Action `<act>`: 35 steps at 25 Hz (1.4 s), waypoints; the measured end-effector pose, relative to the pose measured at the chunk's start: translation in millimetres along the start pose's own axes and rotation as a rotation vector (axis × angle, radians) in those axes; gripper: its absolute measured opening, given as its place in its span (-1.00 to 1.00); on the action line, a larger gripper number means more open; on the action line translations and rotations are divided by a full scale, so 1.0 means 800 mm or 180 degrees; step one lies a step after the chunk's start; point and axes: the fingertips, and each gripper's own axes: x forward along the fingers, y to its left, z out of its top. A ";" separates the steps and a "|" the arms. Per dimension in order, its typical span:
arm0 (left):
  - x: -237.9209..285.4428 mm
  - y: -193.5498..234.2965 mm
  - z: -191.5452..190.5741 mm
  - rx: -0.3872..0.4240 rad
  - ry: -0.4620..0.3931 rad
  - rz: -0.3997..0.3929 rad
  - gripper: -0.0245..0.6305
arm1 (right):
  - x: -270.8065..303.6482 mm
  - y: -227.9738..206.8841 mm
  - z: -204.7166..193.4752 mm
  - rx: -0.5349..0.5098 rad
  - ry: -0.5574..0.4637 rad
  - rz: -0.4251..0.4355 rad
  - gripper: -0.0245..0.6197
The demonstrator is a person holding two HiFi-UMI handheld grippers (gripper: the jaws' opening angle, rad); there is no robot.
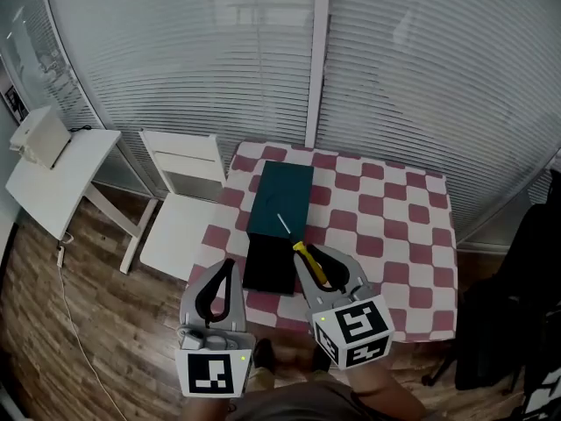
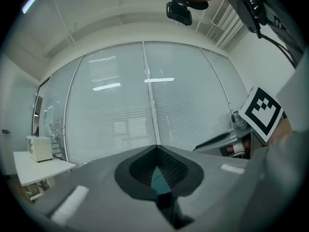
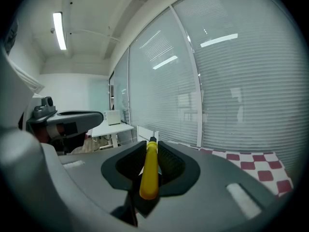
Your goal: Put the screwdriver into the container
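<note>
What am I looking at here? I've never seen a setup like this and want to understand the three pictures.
There is no robot here. A person holds a hand-operated two-jaw gripper in each hand, and each gripper carries a cube with square markers. The head view comes from a camera on the person's head, looking down. The other two views come from cameras riding on the grippers, looking along their jaws.

On the table with the red-and-white checked cloth lies a dark green rectangular container, with a black part at its near end. The right gripper is clamped on a yellow-handled screwdriver, whose metal shaft points towards the container. The left gripper has its jaws together and holds nothing. A white chair and a white side table stand to the left.
</note>
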 end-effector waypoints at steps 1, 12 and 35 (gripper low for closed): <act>-0.001 0.006 -0.004 -0.0015 0.0018 -0.0022 -0.92 | 0.003 0.006 -0.008 0.0011 0.0043 -0.0019 -0.62; -0.006 0.046 -0.059 -0.0128 0.0283 -0.0209 -0.92 | 0.035 0.042 -0.101 0.0297 0.0471 -0.0177 -0.62; 0.056 0.091 -0.157 -0.0181 0.0700 -0.0391 -0.92 | 0.119 0.022 -0.217 0.0445 0.1162 -0.0361 -0.62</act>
